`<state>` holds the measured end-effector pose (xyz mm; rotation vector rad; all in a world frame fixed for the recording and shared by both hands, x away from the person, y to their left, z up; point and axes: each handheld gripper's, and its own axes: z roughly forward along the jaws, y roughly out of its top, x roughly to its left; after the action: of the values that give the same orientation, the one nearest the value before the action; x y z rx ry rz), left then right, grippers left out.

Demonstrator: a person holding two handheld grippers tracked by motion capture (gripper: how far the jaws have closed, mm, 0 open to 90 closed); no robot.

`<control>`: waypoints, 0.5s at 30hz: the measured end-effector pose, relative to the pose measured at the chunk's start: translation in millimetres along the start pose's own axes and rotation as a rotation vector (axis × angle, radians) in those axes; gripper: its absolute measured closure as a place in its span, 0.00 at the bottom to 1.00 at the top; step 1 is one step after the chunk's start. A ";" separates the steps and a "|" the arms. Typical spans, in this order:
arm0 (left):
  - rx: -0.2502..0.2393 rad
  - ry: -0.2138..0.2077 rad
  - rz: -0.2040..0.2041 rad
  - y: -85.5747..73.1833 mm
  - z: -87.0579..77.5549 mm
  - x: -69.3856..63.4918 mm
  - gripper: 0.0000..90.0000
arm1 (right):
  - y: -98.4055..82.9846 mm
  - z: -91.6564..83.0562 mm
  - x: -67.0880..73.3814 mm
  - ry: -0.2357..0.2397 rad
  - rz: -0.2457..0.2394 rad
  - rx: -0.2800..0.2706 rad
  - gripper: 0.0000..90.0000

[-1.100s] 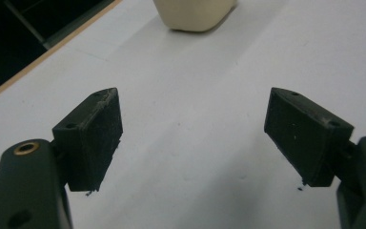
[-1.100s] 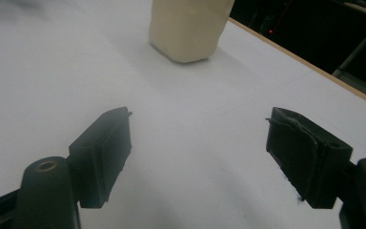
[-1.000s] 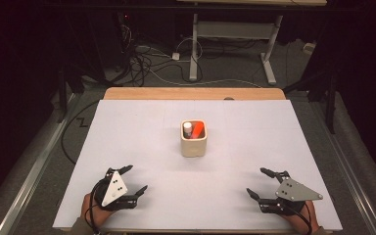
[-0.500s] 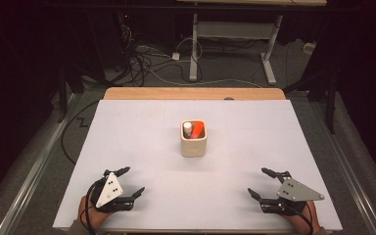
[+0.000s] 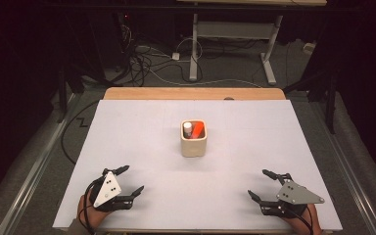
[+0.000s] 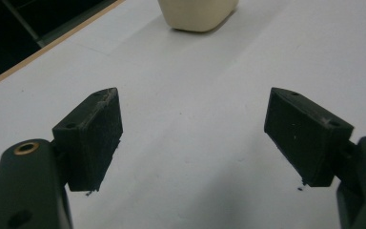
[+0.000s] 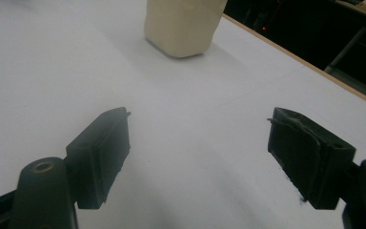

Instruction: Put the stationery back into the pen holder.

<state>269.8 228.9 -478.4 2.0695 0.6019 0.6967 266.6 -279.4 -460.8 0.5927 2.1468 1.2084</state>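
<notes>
A cream-coloured holder (image 5: 194,142) stood upright near the middle of the white worktop (image 5: 142,127), well apart from both grippers. Inside it sat an orange-red object (image 5: 198,131) and a white-capped item (image 5: 188,127), which may have been a marker and a small tube, though the high view was too coarse to be sure.

The left gripper (image 5: 127,179) rested low at the near left corner of the worktop, its jaws spread wide and holding nothing; its own view showed bare white surface between them, with the base of the holder (image 6: 198,14) ahead. The right gripper (image 5: 261,184) lay at the near right corner, likewise wide apart and empty, the holder (image 7: 183,26) rising ahead of it.

Both grippers pointed inward toward the holder, which suggested a ready stance: each was placed symmetrically so that either could reach in. The holder's central spot kept it within equal reach. No grasp had yet begun.
</notes>
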 end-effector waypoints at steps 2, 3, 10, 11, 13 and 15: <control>-0.001 -0.002 -0.002 0.1 0.4 -0.2 0.22 | -0.1 -0.3 -0.3 -0.002 0.001 0.001 0.25; 0.002 0.001 0.001 0.3 0.7 -0.5 0.22 | -0.2 -0.4 -0.3 -0.003 0.000 0.000 0.25; 0.009 0.000 0.005 1.0 2.5 -1.5 0.22 | -0.9 -0.1 -1.1 -0.001 0.004 -0.002 0.25; 0.008 0.000 0.004 1.1 2.4 -1.4 0.22 | -1.0 -0.1 -1.3 0.000 0.007 -0.004 0.25; 0.008 0.001 0.003 1.0 2.3 -1.0 0.22 | -1.4 0.1 -1.8 0.000 0.010 -0.004 0.25; 0.005 -0.003 -0.001 0.9 2.8 -0.8 0.22 | -1.9 0.2 -2.1 0.001 0.015 -0.002 0.25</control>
<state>271.2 226.4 -479.2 2.0745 0.6043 0.6923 268.1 -281.5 -462.0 0.6088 2.1450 1.2195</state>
